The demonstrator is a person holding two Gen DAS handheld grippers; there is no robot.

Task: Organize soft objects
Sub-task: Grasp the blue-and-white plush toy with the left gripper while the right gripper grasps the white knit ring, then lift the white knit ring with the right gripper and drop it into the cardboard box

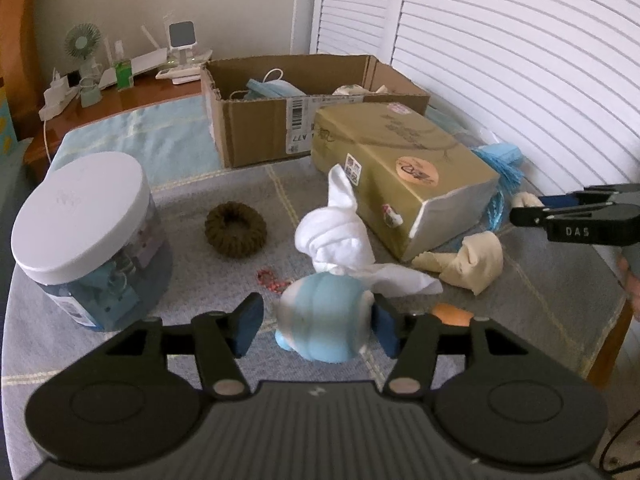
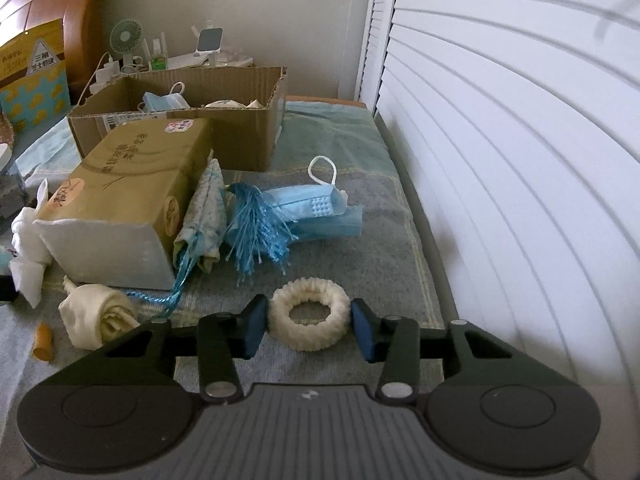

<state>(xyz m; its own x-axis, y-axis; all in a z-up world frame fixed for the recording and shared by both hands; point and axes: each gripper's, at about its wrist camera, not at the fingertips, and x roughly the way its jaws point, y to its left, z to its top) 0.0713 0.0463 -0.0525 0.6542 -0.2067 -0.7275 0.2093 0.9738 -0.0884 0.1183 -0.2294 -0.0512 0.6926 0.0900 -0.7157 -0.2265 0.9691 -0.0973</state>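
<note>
In the left wrist view a light blue and white soft toy (image 1: 324, 320), blurred, sits between the fingers of my left gripper (image 1: 316, 328). The right pad touches it; a strip of tablecloth shows between it and the left pad, so the gripper is open. In the right wrist view my right gripper (image 2: 310, 328) is shut on a cream scrunchie (image 2: 316, 340) lying on the cloth, with both pads against its sides. The left wrist view shows that gripper (image 1: 528, 208) at the far right. A cardboard box (image 1: 256, 132) at the back holds a blue mask and a cream item.
A gold tissue box (image 1: 400, 168) lies mid-table. Around it are a white cloth (image 1: 336, 232), a cream cloth (image 1: 472, 264), a brown scrunchie (image 1: 236, 230), a blue tassel (image 2: 256, 224), a patterned cloth (image 2: 204, 208) and blue masks (image 2: 316, 204). A white-lidded jar (image 1: 84, 216) stands left. Louvred shutters run along the right.
</note>
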